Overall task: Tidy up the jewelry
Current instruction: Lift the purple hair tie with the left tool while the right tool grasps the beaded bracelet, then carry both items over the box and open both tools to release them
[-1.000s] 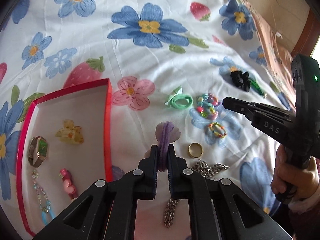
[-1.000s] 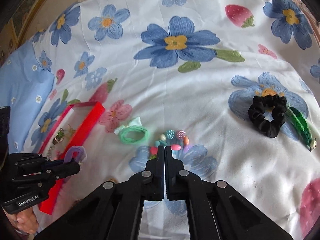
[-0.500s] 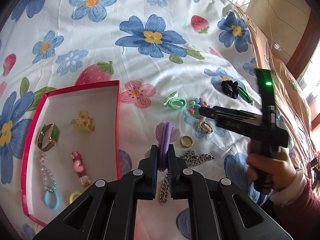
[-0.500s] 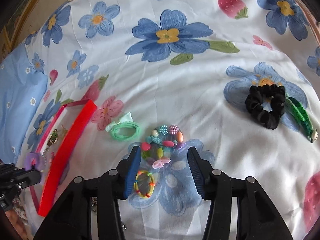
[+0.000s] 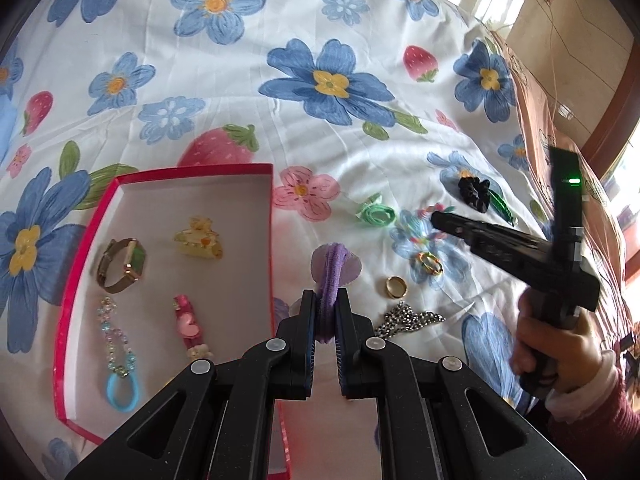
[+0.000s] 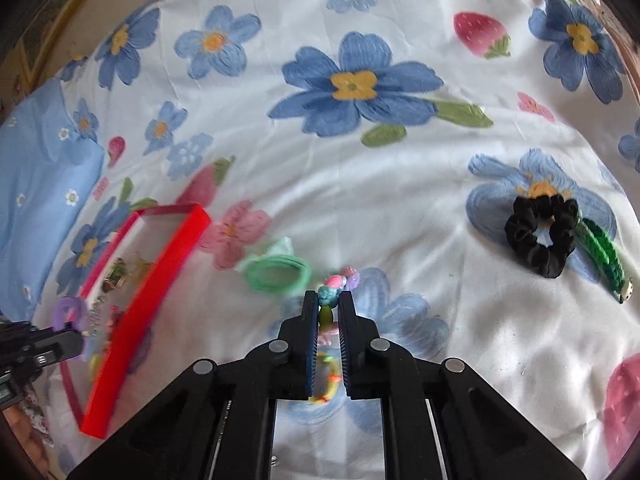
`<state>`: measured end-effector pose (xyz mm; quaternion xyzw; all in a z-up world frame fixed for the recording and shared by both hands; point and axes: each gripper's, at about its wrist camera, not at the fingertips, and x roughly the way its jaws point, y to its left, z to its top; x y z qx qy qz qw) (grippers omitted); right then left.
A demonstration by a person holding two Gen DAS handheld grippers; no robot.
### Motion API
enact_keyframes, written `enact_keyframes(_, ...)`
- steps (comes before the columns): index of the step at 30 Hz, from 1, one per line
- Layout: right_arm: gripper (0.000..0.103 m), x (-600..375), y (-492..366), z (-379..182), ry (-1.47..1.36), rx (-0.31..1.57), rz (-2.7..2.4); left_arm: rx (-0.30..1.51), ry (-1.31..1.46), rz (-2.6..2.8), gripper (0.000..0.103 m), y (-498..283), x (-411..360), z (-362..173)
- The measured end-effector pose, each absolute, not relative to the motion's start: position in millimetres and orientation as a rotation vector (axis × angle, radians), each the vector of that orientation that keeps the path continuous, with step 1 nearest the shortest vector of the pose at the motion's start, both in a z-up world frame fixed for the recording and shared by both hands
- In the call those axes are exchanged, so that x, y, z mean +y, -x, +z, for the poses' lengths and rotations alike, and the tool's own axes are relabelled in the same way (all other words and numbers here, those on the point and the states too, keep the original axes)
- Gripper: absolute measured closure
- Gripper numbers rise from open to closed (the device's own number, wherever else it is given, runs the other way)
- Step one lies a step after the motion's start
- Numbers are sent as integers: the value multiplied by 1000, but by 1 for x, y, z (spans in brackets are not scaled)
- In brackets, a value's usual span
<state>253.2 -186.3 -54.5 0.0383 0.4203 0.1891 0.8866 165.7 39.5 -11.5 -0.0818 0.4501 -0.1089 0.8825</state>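
Left wrist: fuzzy purple scrunchie [image 5: 334, 280]

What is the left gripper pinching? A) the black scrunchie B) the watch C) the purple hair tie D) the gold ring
C: the left gripper has its fingers closed on the purple hair tie, while the gold ring and black scrunchie lie on the bedsheet and the watch sits in the red box.
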Motion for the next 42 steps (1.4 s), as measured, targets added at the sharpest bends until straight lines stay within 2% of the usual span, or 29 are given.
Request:
enact_keyframes(8, 94, -159, -223, -2, -128, 786, 527, 911, 210, -170, 95, -139, 75, -5)
enact_keyframes(15, 94, -119, -201, 14, -119, 769, 634, 899, 247, -101, 95, -113, 110, -1)
enact_keyframes(25, 94, -62, -181, 8, -83, 803, 765, 901, 295, -17, 95, -89, 152, -6)
enact_keyframes(42, 94, 4, -189, -31, -30, 905, 848, 990, 308, 10, 95, -124, 166, -45)
